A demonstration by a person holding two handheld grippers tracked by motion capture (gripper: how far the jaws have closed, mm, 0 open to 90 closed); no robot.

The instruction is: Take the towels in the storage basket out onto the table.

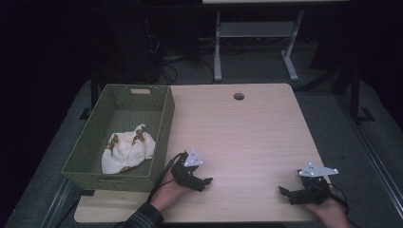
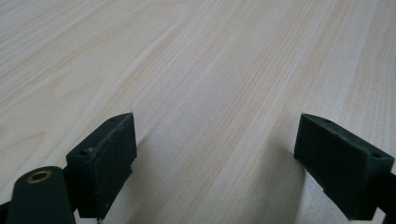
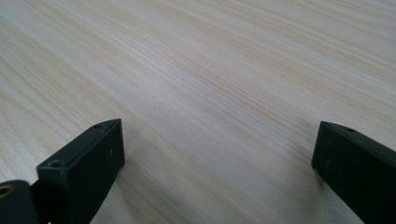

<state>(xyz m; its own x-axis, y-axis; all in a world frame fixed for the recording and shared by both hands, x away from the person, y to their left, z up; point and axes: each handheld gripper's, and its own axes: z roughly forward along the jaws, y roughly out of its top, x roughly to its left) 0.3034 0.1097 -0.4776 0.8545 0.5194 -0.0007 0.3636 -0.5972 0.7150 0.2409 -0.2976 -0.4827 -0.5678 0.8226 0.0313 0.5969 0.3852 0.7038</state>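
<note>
My left gripper (image 1: pixel 203 183) rests low over the light wooden table (image 1: pixel 247 128) near its front edge, just right of the green basket (image 1: pixel 164 124). Its jaws stand wide apart in the left gripper view (image 2: pixel 215 154), with bare wood between them. My right gripper (image 1: pixel 286 193) lies near the table's front right corner, pointing left. In the right gripper view (image 3: pixel 217 163) its jaws are also spread, nothing between them. A crumpled white cloth with brown patches (image 1: pixel 127 151) lies inside the basket.
The basket sits on the table's left edge and overhangs it. A round cable hole (image 1: pixel 239 96) is near the table's far edge. Beyond stand a grey desk frame (image 1: pixel 256 42) and cables on a dark floor.
</note>
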